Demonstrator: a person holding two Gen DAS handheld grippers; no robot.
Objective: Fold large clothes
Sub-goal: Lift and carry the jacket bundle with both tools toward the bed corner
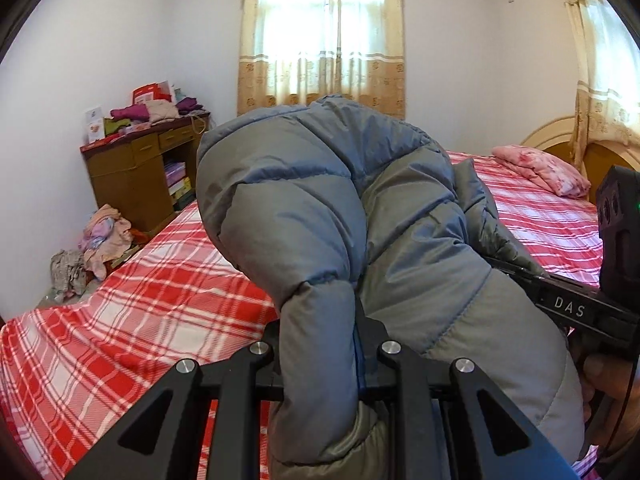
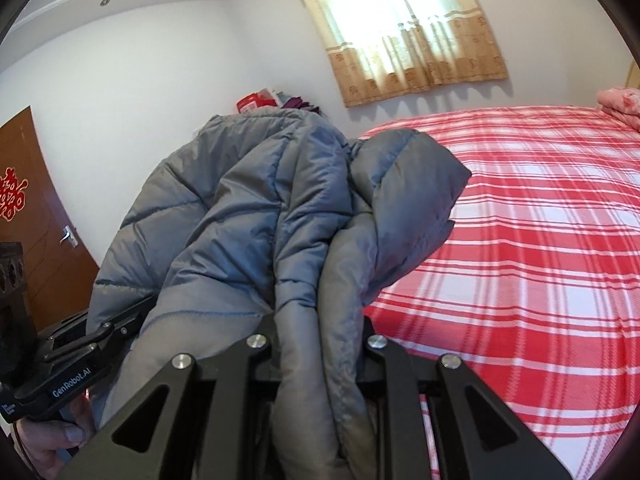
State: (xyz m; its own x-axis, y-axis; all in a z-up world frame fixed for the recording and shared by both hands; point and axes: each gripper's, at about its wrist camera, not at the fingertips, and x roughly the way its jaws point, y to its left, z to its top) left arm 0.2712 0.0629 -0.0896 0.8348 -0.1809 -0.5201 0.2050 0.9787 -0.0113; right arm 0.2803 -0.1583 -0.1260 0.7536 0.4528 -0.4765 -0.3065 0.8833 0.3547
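Grey padded fabric fills the middle of the left wrist view: the puffer jacket (image 1: pixel 320 200) is bunched up and held above the bed (image 1: pixel 140 300), whose red-and-white plaid sheet spreads from 7 to 3 o'clock. The left claw (image 1: pixel 320 360) is closed on a thick fold of the jacket, the quilted cloth squeezed between its two black fingers (image 1: pixel 384 364) at 6 o'clock. At 3 o'clock the right claw (image 1: pixel 520 276) reaches in from the side, its tips buried in the jacket. A wooden bench (image 1: pixel 136 172) piled with clothes stands at 10 o'clock, a heap of laundry (image 1: pixel 100 240) on the floor below it, a curtained window (image 1: pixel 324 40) at 12 o'clock, and a pink pillow (image 1: pixel 540 168) at 2 o'clock. In the right wrist view the jacket (image 2: pixel 248 208) again rises from 6 o'clock toward the centre, and the right claw (image 2: pixel 320 356) is clamped on a gathered edge of it. The left claw (image 2: pixel 120 324) enters at 8 o'clock, its tips against the jacket's side. The bed (image 2: pixel 520 240) stretches from 1 to 5 o'clock; a brown door (image 2: pixel 36 220) stands at 9 o'clock.
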